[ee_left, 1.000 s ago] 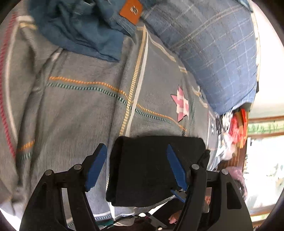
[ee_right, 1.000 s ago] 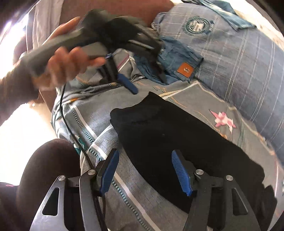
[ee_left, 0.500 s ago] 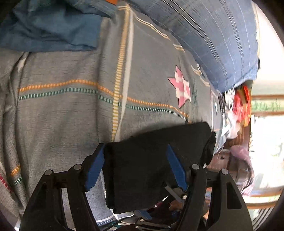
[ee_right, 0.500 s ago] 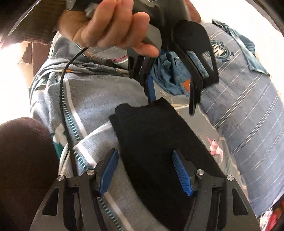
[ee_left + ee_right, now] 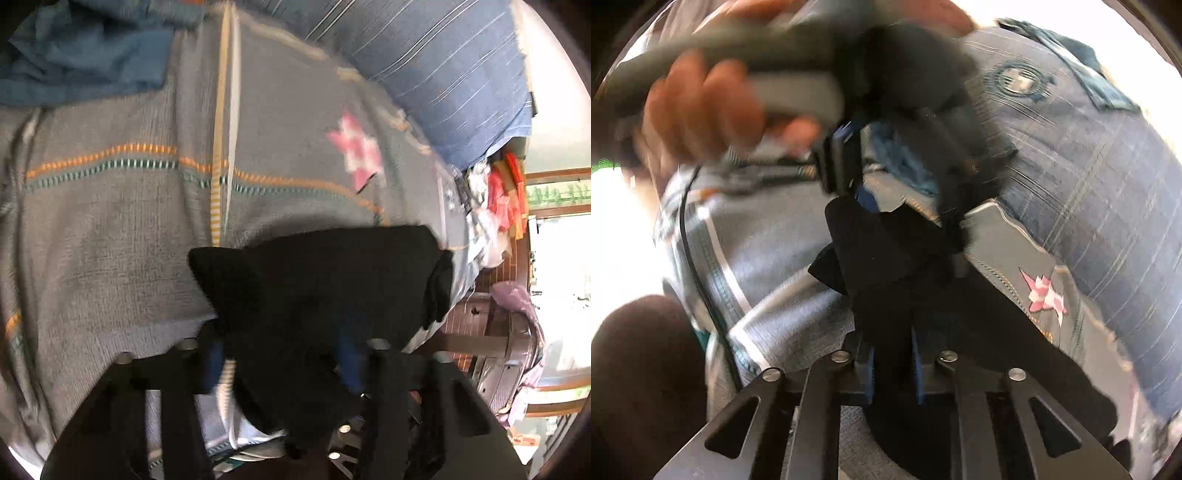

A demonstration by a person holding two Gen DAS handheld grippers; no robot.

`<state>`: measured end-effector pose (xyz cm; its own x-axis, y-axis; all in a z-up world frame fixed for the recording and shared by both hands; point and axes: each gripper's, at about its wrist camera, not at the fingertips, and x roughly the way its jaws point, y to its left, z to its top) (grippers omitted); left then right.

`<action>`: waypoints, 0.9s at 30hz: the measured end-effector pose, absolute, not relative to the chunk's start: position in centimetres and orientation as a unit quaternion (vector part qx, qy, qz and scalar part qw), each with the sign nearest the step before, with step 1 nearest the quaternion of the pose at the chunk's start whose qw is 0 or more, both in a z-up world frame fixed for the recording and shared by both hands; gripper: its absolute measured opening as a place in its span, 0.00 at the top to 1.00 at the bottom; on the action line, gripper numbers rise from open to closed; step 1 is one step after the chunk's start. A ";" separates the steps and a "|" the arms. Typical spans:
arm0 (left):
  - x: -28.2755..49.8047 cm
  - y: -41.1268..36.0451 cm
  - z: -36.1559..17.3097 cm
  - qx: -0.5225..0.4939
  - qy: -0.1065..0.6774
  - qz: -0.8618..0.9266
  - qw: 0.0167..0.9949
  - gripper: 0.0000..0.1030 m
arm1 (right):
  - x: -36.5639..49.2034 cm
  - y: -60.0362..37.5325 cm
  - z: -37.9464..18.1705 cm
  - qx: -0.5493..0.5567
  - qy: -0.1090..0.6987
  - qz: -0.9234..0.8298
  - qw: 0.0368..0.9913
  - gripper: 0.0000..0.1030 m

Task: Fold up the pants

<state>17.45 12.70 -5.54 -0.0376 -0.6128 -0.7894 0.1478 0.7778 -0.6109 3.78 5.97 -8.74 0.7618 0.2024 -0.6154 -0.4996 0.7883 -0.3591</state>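
**Q:** So where are the pants, and what has hold of them?

**A:** A black, soft, already-folded pair of pants [image 5: 886, 258] lies on a grey woven bedspread with striped bands [image 5: 110, 229]. The right gripper [image 5: 892, 363] has just been closing and is clenched on the near edge. The left gripper [image 5: 280, 363] has also been closing — cloth sits between its blue pads and looks pinched, though blur hides the contact.

**Q:** How far along is the folding?

**A:** Partly done, I judge — the pants form a compact rectangle. Another fold seems to remain, with both edges now lifting.
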 end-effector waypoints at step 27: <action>12.7 -9.5 2.1 -0.147 0.631 -0.376 0.662 0.75 | -2.6 -15.0 -2.5 0.097 0.253 0.156 0.950 0.89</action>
<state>12.73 -9.53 2.07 -0.0794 -0.6830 -0.7261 0.3127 0.6746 -0.6687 -2.58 -15.03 -2.55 0.8226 0.3464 -0.4508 -0.2478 0.9321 0.2641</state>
